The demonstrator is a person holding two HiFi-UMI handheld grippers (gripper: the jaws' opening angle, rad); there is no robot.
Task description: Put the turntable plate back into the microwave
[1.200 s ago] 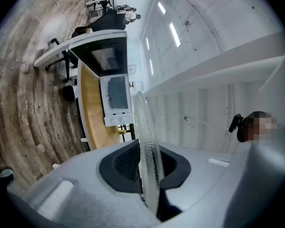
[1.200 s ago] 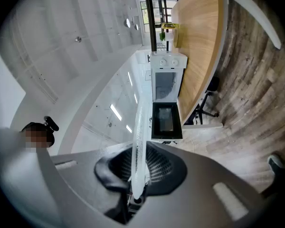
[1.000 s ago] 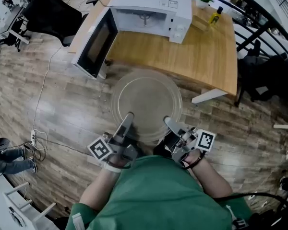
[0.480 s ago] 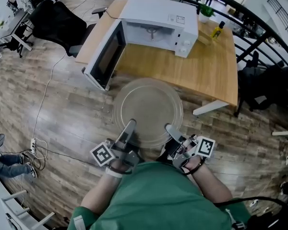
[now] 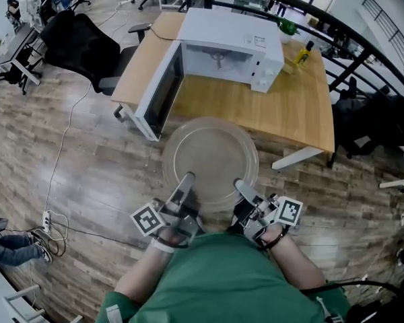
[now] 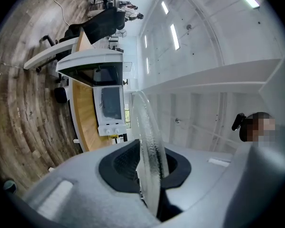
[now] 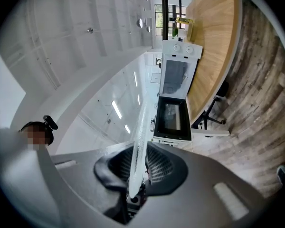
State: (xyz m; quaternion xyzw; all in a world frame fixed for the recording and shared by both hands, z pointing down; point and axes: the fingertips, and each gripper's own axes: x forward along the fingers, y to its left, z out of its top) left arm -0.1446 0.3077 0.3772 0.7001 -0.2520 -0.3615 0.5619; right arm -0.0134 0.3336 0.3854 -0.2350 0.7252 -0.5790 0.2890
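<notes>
The round clear glass turntable plate [image 5: 210, 161] is clamped at its near rim by the left gripper [image 5: 188, 178] and the right gripper [image 5: 240, 184], whose jaws are opening on that rim. It is kept level over the floor for the open white microwave [image 5: 232, 42] farther off.

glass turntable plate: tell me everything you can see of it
The clear round glass turntable plate has a raised rim and a faint inner ring, with no damage visible. It is held about level in the air above the wooden floor, short of the open white microwave. Only its near edge is touched: the left tongs clamp the rim, and the right tongs have the rim between their jaws, which are opening slightly.
</notes>
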